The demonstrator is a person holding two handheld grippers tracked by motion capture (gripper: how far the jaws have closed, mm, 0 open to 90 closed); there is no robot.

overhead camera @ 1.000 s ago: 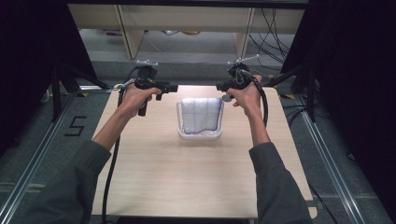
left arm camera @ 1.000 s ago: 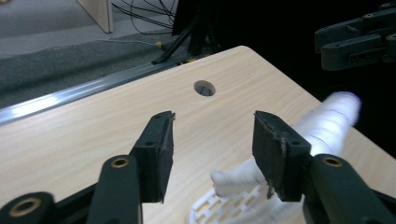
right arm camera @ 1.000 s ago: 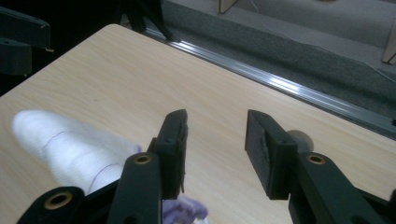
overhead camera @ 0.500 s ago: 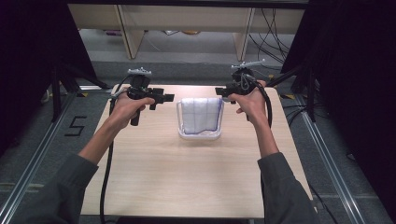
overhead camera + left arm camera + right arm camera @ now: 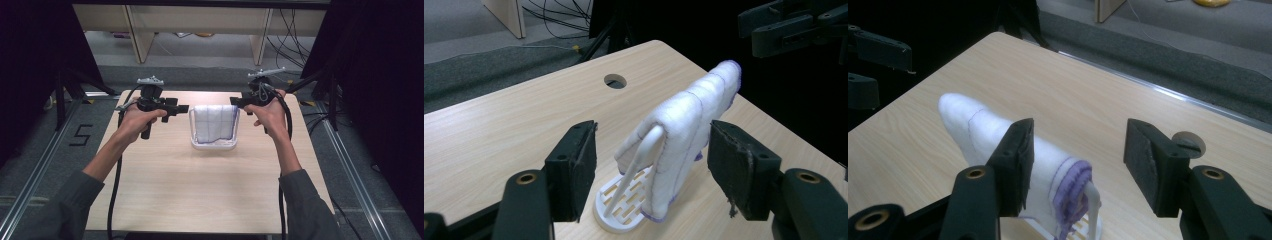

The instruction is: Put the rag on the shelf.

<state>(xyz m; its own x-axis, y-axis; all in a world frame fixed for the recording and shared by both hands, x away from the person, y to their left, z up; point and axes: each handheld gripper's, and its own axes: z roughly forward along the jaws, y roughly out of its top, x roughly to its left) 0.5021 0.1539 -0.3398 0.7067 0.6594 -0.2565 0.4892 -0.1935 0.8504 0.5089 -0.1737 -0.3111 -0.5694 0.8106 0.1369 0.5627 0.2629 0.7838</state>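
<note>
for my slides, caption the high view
White cloth draped over a rack, open left gripper and right gripper flanking it.

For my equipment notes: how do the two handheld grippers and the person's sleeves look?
Both the left gripper and the right gripper are black, with pistol-style handles, a grey three-cornered plate on top and a black cable trailing back. Each has two blocky black jaws with dark pads and brass-coloured screw holes. The sleeves are dark grey-green.

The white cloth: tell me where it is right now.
In the high view the white cloth hangs over a white rack at the table's far middle, between the left gripper and the right gripper, both with open jaws.
</note>
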